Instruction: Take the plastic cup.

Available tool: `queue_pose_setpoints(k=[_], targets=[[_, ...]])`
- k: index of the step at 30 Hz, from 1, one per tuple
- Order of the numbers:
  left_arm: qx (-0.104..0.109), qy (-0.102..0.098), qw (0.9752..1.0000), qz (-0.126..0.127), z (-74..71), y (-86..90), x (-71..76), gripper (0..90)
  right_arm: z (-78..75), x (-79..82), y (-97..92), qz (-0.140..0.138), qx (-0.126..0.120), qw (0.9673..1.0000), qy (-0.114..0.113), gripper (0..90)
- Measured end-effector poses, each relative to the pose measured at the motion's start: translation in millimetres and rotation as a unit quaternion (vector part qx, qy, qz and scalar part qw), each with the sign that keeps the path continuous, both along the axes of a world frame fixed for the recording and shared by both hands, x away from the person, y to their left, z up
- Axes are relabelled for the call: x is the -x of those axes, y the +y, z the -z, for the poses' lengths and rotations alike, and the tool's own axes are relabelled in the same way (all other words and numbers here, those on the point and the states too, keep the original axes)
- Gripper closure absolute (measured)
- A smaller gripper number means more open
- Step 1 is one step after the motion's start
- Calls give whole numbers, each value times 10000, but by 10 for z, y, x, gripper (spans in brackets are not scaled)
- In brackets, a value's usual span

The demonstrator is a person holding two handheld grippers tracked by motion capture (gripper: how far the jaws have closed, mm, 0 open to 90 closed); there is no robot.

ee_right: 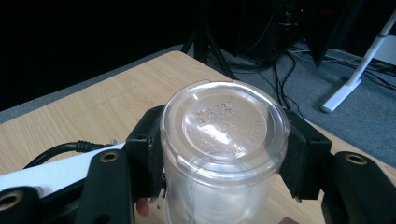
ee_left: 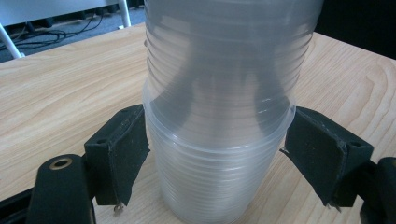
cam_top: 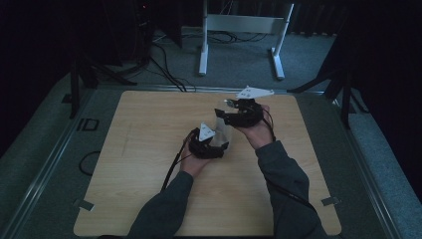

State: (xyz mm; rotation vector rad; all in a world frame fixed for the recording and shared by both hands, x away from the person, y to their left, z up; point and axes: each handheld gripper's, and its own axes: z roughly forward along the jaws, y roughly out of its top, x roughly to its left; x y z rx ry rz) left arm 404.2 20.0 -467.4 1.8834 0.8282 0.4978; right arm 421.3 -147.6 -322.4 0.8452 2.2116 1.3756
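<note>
**A:** Looks like pulling a stack of clear plastic cups [ee_left: 219, 121] apart. Standing upside down mid-table [cam_top: 149, 149], long axis straight up, flat bottom on top. Left gripper [cam_top: 211, 144] low on the stack, right gripper [cam_top: 238, 115] up high on the same stack, just above and beyond the left one.

**B:** Holding or just near?

**A:** Holding, pretty sure. Left gripper view: pads [ee_left: 123, 154] pressed against the lower cup right under a protruding rim, jaws spread about one cup wide. Right gripper view: both jaws touching the sides of the top cup [ee_right: 224, 140] just below its embossed base, so clamped on that one.

**B:** So the split runs along the vertical axis?

**A:** Guessing yeah: up with the right, left pinning the rest down. Could drag two cups up if nested tight.

**B:** Anything different between views?

**A:** Ribs and the rim step clear from the left gripper view; embossed base from the right one. High view too dark for that, cups barely a pale smudge, but good for which gripper sits higher.
</note>
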Motion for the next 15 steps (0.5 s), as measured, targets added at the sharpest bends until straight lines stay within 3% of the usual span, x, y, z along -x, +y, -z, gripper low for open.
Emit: queue_pose_setpoints(k=[10, 15], targets=[[25, 21, 10000, -18, -3, 11, -1, 198, -86, 10, -32, -11, -131, 9999, -11, 409], [30, -21, 10000, -26, -25, 29, 15, 196, -202, 37, -63, -66, -245, 9997, -37, 409]])
